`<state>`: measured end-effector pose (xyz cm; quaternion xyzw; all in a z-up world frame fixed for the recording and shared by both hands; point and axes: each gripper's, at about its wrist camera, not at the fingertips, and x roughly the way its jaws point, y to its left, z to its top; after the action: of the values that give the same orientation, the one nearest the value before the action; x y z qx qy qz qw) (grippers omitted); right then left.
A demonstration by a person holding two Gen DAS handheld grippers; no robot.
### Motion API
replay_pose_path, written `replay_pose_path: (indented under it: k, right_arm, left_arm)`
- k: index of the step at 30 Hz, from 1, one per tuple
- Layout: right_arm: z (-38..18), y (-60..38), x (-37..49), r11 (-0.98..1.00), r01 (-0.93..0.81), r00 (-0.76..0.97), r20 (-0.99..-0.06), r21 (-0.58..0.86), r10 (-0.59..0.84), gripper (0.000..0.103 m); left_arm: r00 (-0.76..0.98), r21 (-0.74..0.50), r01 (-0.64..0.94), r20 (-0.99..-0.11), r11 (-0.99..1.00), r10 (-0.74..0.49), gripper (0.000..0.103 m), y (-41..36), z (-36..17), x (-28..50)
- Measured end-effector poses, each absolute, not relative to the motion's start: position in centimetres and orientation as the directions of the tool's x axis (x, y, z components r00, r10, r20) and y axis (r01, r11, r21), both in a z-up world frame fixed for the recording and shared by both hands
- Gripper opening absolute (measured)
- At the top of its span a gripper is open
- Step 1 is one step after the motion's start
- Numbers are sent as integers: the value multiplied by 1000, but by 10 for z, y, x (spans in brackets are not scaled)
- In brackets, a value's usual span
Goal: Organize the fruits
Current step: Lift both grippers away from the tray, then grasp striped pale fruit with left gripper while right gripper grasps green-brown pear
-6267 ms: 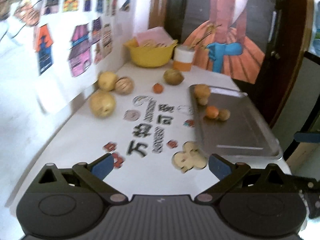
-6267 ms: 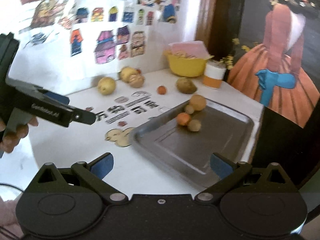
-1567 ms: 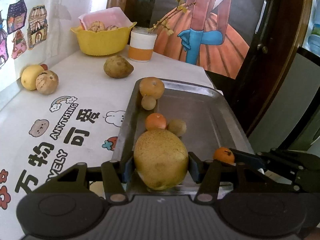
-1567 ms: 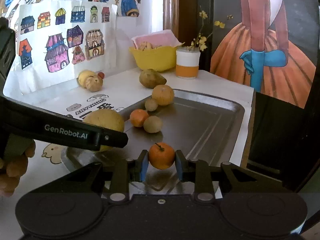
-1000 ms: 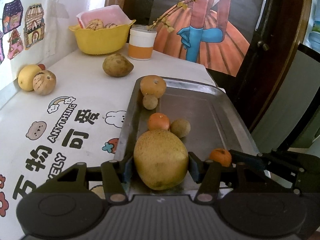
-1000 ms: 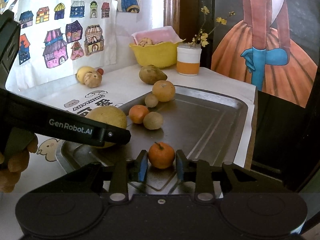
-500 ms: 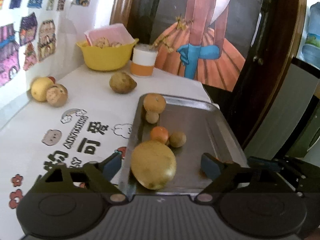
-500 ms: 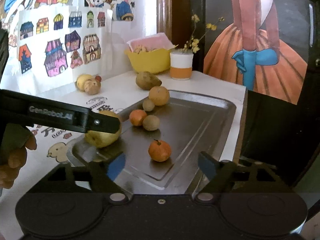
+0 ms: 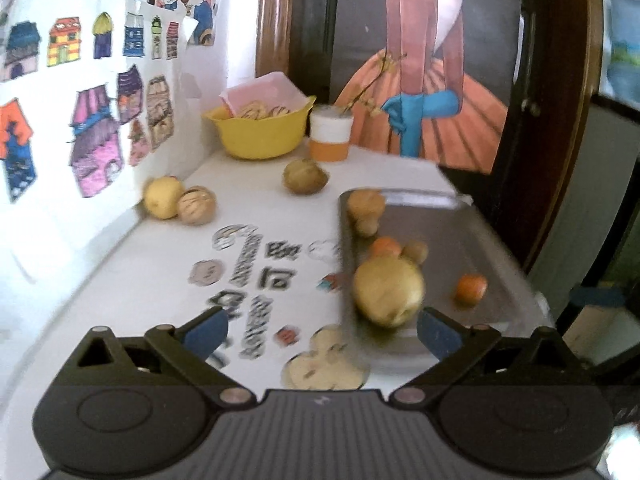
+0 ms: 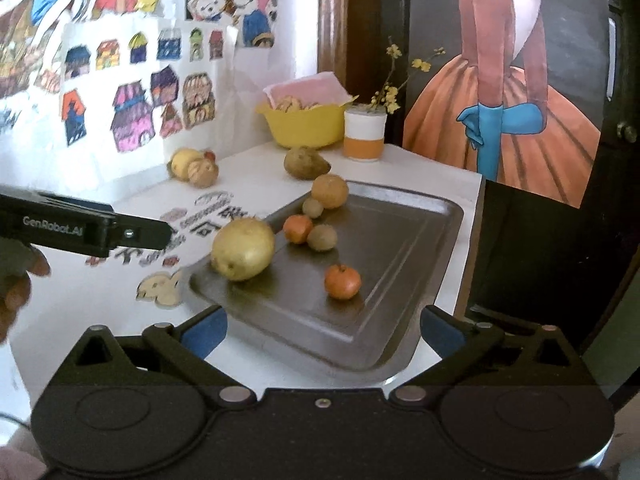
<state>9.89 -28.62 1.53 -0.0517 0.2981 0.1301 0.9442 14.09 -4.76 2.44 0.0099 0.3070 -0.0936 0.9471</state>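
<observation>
Right wrist view: the right gripper (image 10: 322, 330) hangs with its jaws spread wide and empty over the near edge of the metal tray (image 10: 404, 248), where a small tangerine (image 10: 342, 281) lies just ahead and a large yellow pear (image 10: 243, 249) rests at the tray's left rim, with four smaller fruits beyond. The left gripper (image 9: 322, 330), likewise wide open and empty, sits back over the white tabletop (image 9: 160, 256), the pear just ahead of its right finger. Farther off, three loose fruits lie on open table before a yellow bowl (image 10: 306, 126) and a white-and-orange cup (image 10: 365, 136) near the wall.
</observation>
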Motion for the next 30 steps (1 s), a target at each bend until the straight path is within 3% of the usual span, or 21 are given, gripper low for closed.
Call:
replay_pose_path:
  k: [12,22,30]
  right_arm:
    - [18,-237,64,910,-413,695,-655,-27,295,102]
    - [43,-184,73,809,-587,603,-675,-14,426,102]
    - [108,-144,125,720,-689,579,-660,-81,479,102]
  left_arm:
    - [733,-43,71,-676,997,-81,102,22,4,107]
    - [731,-24,-25,-682,999,2,102,71,17,100]
    - [769,-1,-62,-637,998,48,102,90,37,112]
